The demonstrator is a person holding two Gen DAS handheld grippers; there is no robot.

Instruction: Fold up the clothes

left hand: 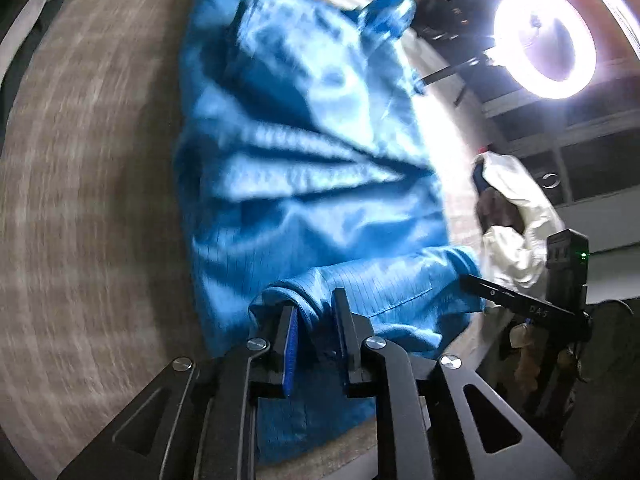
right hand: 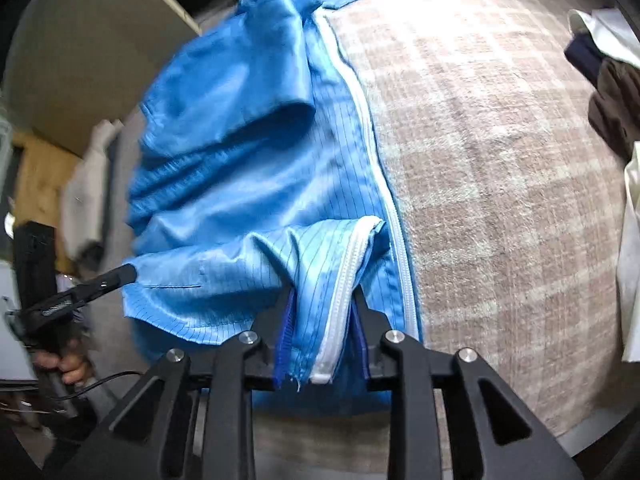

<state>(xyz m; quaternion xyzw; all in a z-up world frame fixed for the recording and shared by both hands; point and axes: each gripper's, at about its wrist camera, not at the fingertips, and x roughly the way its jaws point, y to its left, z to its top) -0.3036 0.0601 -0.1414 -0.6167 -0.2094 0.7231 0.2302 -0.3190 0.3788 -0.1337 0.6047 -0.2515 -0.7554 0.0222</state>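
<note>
A shiny blue zip-front garment (left hand: 304,152) lies crumpled along a plaid cloth surface (left hand: 88,160). My left gripper (left hand: 314,304) hovers over its near end; a fold of the hem sits between the parted fingers, and the pads do not seem to press on it. In the right wrist view the same garment (right hand: 240,168) shows its white zipper (right hand: 372,132). My right gripper (right hand: 323,296) stands open with the zipper edge hanging loosely between its fingers. The left gripper's finger (right hand: 92,284) reaches the cloth's other corner, held by a hand (right hand: 68,364).
A pile of white and brown clothes (right hand: 612,100) sits at the surface's (right hand: 500,160) right edge, also seen as the pile (left hand: 512,216). A ring light (left hand: 548,48) glares at the upper right. Another white garment (right hand: 92,184) lies past the left side.
</note>
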